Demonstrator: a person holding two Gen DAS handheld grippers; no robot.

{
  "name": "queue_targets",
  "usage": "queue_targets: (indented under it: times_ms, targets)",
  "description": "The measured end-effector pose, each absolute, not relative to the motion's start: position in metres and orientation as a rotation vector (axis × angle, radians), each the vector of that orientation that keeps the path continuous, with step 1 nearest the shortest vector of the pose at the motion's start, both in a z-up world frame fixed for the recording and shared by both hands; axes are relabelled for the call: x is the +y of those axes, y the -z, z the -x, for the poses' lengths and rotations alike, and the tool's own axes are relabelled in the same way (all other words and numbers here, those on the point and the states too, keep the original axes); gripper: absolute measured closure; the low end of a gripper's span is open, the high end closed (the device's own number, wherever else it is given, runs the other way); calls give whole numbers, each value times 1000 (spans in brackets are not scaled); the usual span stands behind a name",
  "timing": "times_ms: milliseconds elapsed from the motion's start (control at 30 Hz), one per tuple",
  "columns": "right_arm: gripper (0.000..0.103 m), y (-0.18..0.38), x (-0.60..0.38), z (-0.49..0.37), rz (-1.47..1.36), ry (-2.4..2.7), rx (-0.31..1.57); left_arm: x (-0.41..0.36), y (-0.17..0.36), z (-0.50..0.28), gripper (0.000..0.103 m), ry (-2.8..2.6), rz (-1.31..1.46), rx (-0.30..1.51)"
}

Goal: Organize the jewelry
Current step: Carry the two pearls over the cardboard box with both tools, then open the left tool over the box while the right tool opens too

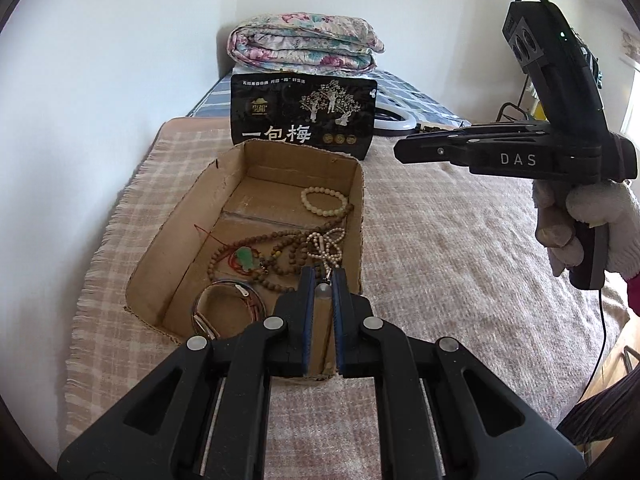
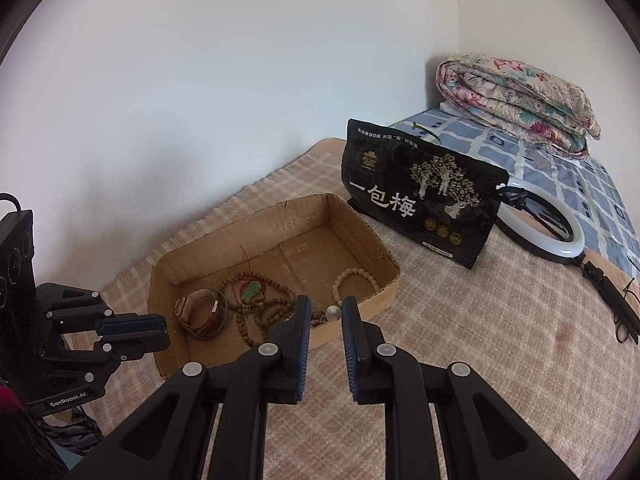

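Cardboard box sits on the bed's checked blanket, open top, taken as landmark. Inside it: a pale bead bracelet near the far right corner, a long brown bead strand with a green pendant mid-floor, a small white bead necklace beside the right wall, and a brown band at the near end. Left tool hangs over the box's near right part, closed; a small round pearl-like bead shows between its pads, contact not certain. Right tool is just outside the box's near wall, jaws slightly apart, nothing gripped. A black snack bag stands behind the box; a ring light lies beyond it.
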State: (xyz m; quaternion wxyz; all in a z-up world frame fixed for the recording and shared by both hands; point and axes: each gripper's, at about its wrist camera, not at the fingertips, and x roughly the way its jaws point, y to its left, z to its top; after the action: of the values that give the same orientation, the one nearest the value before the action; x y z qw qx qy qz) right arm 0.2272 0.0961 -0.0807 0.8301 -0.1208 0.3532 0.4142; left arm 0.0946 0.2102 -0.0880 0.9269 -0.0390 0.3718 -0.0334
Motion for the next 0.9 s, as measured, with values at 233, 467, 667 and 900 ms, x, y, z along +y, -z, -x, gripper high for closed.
queue_targets:
  times_ms: [233,467,667,900]
  targets:
    - [89,89,122,-239,241,-898,768,218,99,-98,96,66,101,793]
    - [89,95,141,-250,227,-905,785,218,103,-100,96,66,94,804]
    - [89,101,161,-255,234,-907,799,221,105,-103,96,46,91,811]
    - [88,108,179,-258,241,-909,814,229,105,-104,96,11,99,810]
